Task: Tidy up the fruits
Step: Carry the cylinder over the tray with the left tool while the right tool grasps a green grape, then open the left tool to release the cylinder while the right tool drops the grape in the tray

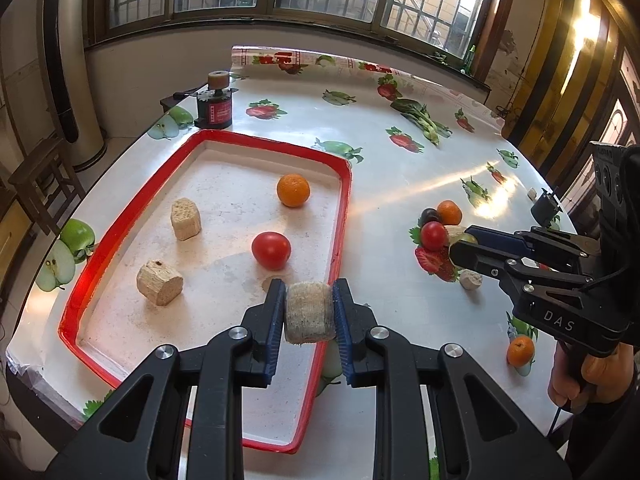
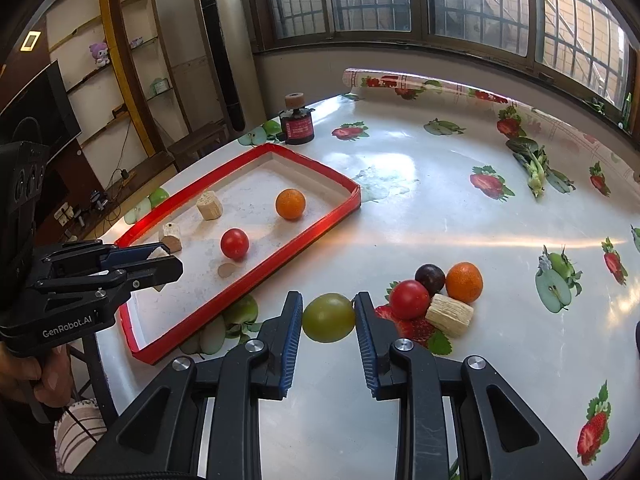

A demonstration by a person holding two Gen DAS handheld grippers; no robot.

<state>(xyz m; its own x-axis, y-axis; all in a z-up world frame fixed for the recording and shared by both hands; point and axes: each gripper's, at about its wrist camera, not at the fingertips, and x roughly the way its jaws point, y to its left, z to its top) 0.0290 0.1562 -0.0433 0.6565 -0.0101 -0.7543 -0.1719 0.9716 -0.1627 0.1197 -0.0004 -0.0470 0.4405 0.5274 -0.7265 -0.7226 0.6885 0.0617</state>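
Your left gripper clamps a sugarcane chunk above the red tray; your right gripper, parted, brackets the green fruit dead ahead.

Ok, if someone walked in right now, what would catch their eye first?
Probably the red-rimmed tray holding an orange, a tomato and two beige chunks. Next, the left gripper clamping another beige chunk above the tray's near end, and the right gripper around a green fruit beside a small fruit pile.
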